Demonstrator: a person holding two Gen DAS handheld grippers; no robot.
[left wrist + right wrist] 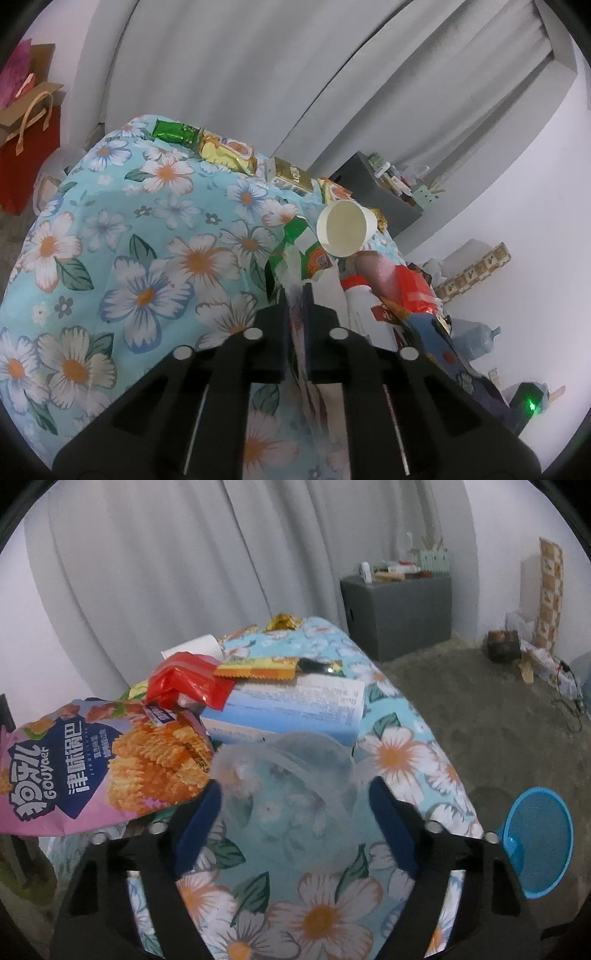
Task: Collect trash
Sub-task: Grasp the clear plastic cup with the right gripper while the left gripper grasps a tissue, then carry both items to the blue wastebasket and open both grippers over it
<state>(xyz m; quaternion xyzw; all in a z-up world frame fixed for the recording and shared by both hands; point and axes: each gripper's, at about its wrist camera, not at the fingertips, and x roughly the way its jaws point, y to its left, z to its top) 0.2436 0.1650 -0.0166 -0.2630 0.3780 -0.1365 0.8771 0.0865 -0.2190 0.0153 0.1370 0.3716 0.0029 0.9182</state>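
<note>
In the left wrist view my left gripper is shut on a snack wrapper, green and white with an orange print, held over the floral tablecloth. A white paper cup lies on its side just beyond. In the right wrist view my right gripper is open, its blue-padded fingers on either side of a clear plastic cup lying on the cloth. A pink chips bag, a red wrapper and a blue-white box lie behind it.
Green and gold packets line the table's far edge. A blue mesh bin stands on the floor at the right. A grey cabinet stands by the curtain. A red paper bag stands on the floor at the left.
</note>
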